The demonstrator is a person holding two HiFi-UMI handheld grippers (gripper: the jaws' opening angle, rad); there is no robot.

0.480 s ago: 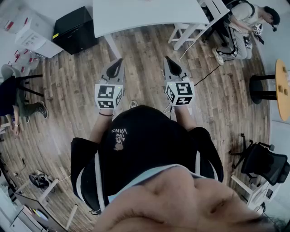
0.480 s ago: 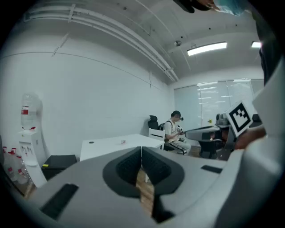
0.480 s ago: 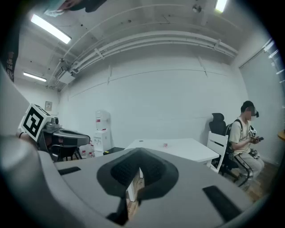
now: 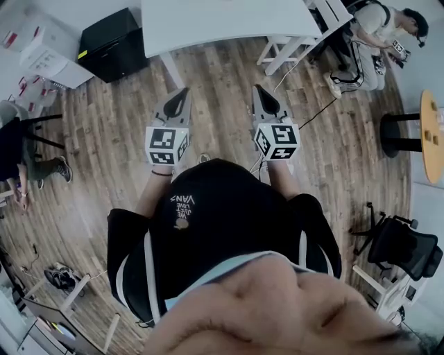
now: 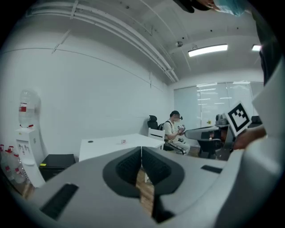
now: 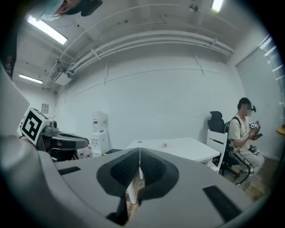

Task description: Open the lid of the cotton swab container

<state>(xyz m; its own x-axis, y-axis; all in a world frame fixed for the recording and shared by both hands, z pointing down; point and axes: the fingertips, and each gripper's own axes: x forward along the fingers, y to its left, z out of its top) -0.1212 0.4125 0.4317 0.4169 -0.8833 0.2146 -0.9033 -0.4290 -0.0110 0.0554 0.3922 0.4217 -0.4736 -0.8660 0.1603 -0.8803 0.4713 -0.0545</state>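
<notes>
1. Your left gripper is shut. The jaws meet along a thin seam, with nothing between them. It hangs short of the white table, over the wood floor, and its tip is aimed at the table's near edge.
2. Your right gripper is the same: jaws pressed together and empty. It also sits short of the table's near edge, level with the left gripper and apart from it.
3. A small object with a reddish tint sits on the table top, back from the near edge and well apart from both grippers. It is too small to confirm as the cotton swab container, and no lid can be made out on it.
4. A black cabinet stands on the floor just beside the table's left end in the head view. A water dispenser stands further out from that same end, against the wall.
5. A white chair stands at the table's right end. A seated person is beyond the chair, away from the table, with both hands up at chest height.
6. You stand back from the table, with both grippers held out in front of you, side by side.
</notes>
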